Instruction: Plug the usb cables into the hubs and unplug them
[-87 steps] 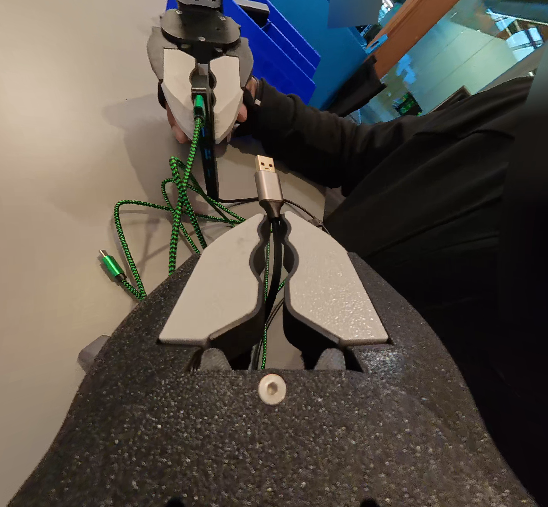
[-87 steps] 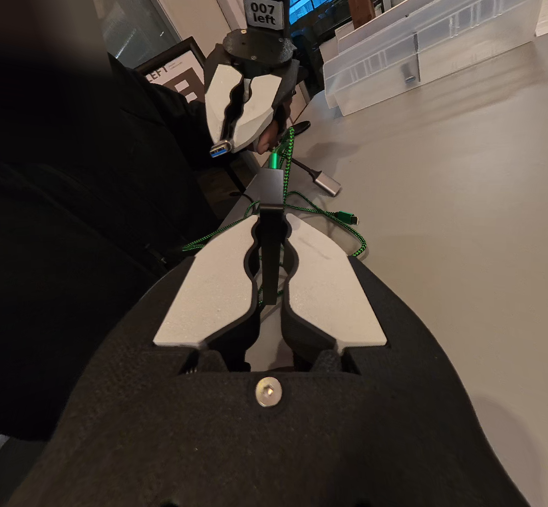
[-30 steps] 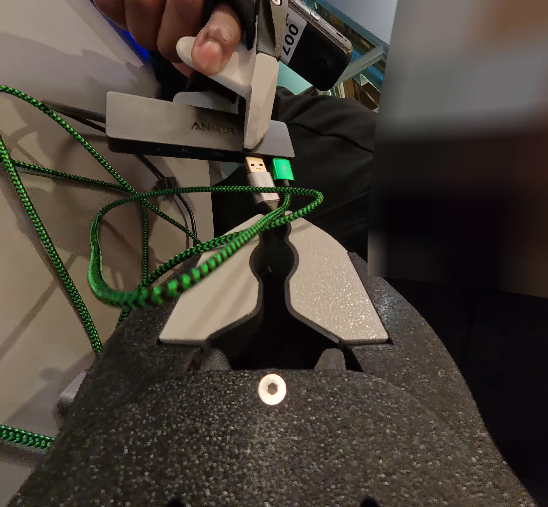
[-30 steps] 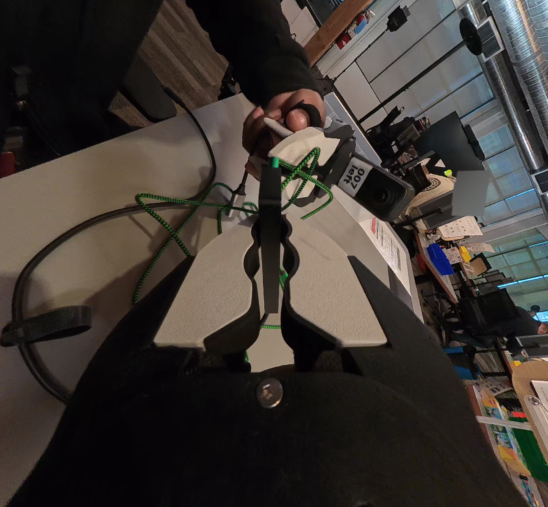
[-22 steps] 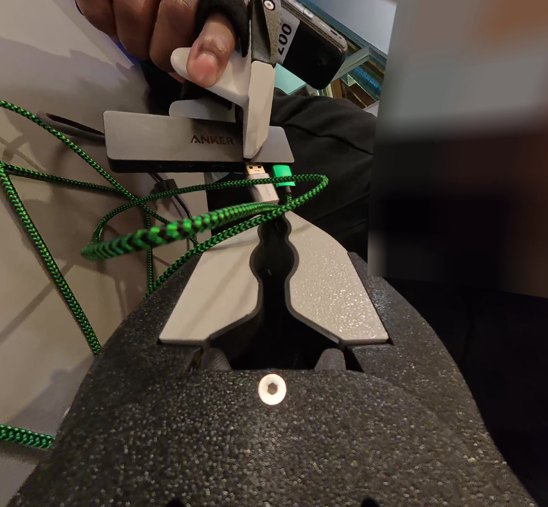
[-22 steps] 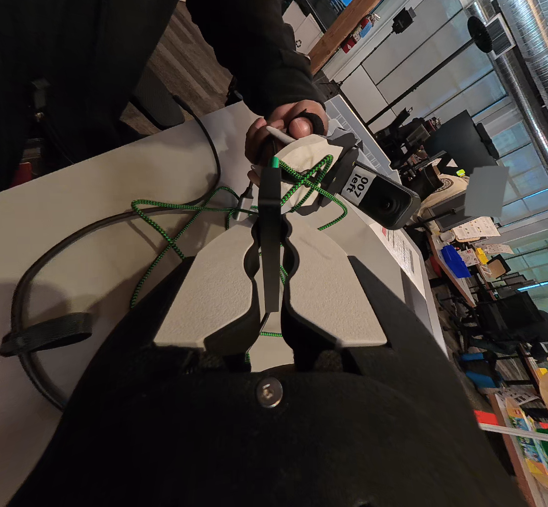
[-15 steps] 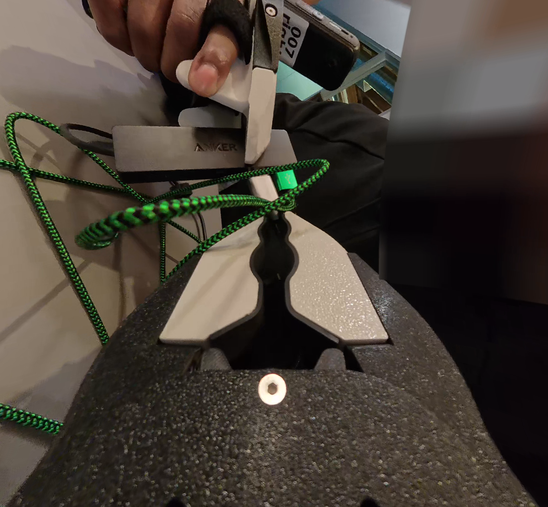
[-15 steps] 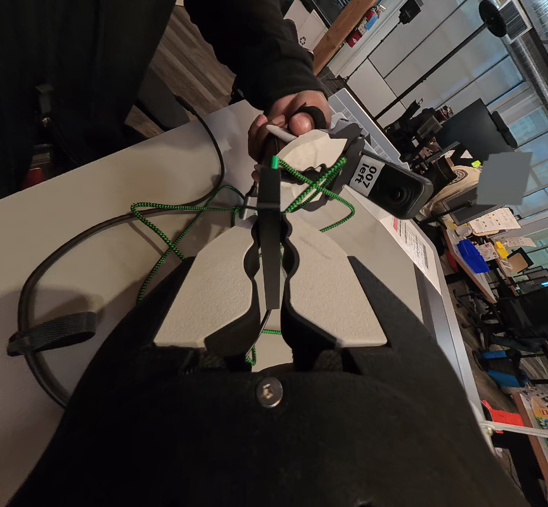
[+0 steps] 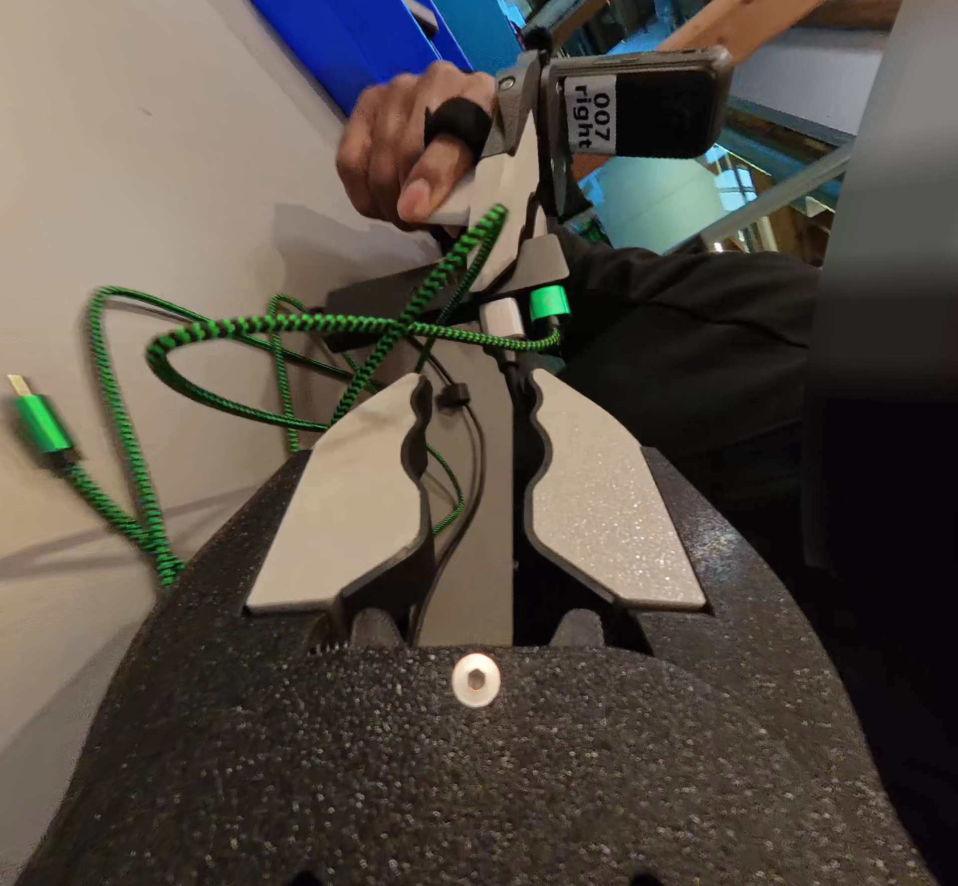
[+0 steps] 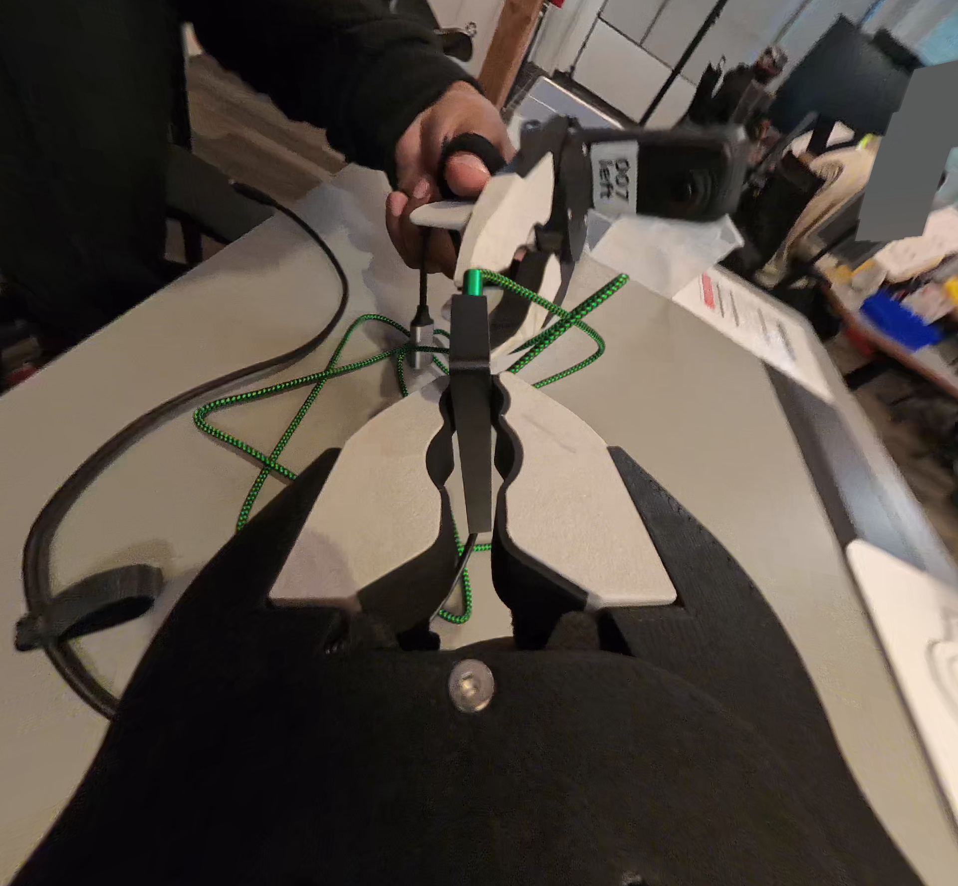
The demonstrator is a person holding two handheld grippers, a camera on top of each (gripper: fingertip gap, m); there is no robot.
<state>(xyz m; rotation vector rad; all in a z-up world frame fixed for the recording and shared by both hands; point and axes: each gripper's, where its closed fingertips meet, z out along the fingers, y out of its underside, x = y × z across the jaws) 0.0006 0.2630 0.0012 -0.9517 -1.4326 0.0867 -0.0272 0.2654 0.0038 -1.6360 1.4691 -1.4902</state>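
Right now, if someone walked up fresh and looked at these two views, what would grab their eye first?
Probably the bright green braided cable, looping in a tangle over the pale table. It leads to the dark hub, clamped on edge in the right tongs, with a green plug and a silver plug seated side by side. A loose green connector lies alone at the far left, and the left tongs stand open.
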